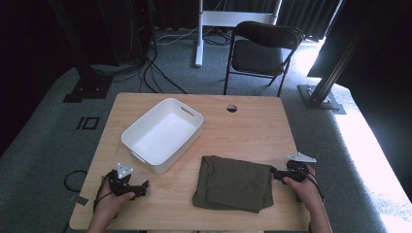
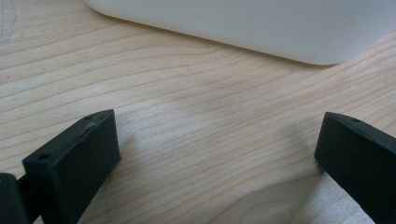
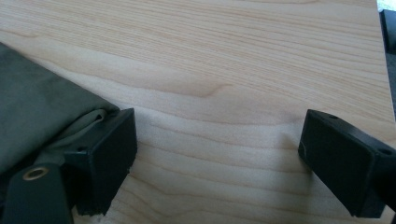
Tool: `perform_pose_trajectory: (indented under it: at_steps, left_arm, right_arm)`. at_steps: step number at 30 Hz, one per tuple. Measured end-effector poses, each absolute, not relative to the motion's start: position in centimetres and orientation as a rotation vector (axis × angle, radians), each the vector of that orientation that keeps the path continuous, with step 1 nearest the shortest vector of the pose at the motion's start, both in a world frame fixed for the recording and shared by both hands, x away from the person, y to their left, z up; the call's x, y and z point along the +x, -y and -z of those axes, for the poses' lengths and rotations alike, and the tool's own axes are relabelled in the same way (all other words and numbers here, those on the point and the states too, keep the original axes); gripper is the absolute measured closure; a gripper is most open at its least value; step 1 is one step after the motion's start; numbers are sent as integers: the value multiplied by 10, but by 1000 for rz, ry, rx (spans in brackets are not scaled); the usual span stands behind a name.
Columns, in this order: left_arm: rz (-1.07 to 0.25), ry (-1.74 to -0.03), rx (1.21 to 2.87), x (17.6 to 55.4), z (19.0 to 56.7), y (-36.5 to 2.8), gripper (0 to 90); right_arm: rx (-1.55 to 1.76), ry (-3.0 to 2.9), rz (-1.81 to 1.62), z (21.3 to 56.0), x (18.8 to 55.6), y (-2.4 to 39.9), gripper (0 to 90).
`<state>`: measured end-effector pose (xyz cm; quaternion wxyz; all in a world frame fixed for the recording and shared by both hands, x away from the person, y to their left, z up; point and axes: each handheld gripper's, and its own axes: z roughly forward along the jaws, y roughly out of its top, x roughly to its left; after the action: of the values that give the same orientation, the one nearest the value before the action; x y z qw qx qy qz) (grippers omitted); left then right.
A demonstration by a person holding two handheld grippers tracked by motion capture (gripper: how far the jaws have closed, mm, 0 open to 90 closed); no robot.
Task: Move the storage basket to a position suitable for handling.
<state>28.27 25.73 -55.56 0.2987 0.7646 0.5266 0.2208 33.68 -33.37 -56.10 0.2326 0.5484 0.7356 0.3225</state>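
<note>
A folded olive-green cloth lies on the wooden table near its front edge, right of centre. My right gripper rests open at the cloth's right edge; in the right gripper view one jaw touches the cloth and bare wood lies between the jaws of my right gripper. My left gripper sits open low on the table at the front left, with nothing between its jaws. A white plastic bin stands empty behind it; its wall fills the top of the left gripper view.
A round cable hole is in the table near its far edge. A black folding chair stands beyond the table, with a white desk leg and cables on the grey carpet.
</note>
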Motion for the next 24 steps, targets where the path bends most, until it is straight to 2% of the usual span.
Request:
perform_pose_trajectory:
  at_steps: [13,24]
  left_arm:
    - [-583,-1393,2031,285,551,-260,10]
    - [-569,-1397,2016,292,551,-258,10]
  right_arm:
    - [1501,-2014,-870,558,350,334,134]
    - [1431,-2039,-911,537,376,317,134]
